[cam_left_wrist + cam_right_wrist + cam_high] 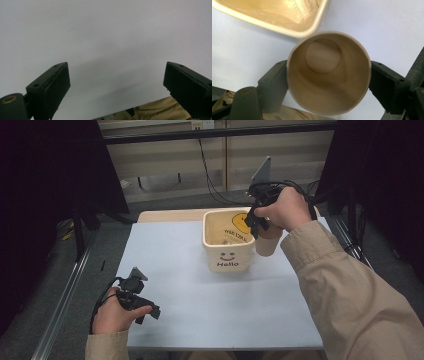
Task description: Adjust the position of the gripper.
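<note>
A tan paper cup (328, 75) stands upright and empty just right of a cream square bin (227, 241) printed with a smiley face and "Hello". My right gripper (257, 222) is above it, its two black jaws pressed against the cup's sides, one on each flank in the right gripper view. The cup (266, 242) shows below the hand in the high view. The bin's rim (287, 28) lies just beyond the cup. My left gripper (145, 312) rests low at the table's front left, jaws wide apart over bare white surface (107, 45), holding nothing.
A white sheet (185, 285) covers the table top, with a wooden edge (170, 215) at the back. Black stands and curtains flank both sides. A metal rail (65, 300) runs along the left. A cable (207, 175) hangs behind the table.
</note>
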Demonstrator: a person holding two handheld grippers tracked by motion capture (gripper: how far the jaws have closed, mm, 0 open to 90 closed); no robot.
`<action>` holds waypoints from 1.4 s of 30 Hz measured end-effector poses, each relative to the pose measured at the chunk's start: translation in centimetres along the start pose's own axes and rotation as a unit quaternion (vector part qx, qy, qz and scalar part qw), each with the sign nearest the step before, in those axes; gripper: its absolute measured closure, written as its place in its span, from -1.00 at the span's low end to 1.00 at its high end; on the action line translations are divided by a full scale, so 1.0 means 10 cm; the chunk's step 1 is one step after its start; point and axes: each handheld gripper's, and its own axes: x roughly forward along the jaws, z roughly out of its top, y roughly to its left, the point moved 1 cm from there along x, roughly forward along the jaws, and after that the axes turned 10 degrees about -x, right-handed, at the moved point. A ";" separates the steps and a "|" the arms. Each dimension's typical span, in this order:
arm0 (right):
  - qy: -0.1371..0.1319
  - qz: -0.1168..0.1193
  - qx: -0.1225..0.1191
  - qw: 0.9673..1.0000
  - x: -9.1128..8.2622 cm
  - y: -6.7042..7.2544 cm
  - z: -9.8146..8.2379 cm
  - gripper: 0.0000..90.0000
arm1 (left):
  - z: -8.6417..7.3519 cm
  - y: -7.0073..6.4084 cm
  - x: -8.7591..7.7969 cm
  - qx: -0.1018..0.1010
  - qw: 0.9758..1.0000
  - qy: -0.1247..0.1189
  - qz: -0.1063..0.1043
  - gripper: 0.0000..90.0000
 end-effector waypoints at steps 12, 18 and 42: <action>-0.002 0.004 0.007 1.000 -0.09 -0.08 0.09 -0.52 | 0.00 0.00 0.00 0.005 1.000 0.001 0.000 -0.85; -0.009 0.004 0.016 1.000 -0.20 -0.16 0.12 -0.52 | 0.00 0.00 0.00 0.005 1.000 0.002 0.000 -0.85; -0.019 -0.013 0.020 1.000 -0.73 -0.29 0.31 -0.52 | 0.00 0.02 0.01 -0.004 1.000 0.002 -0.002 -0.84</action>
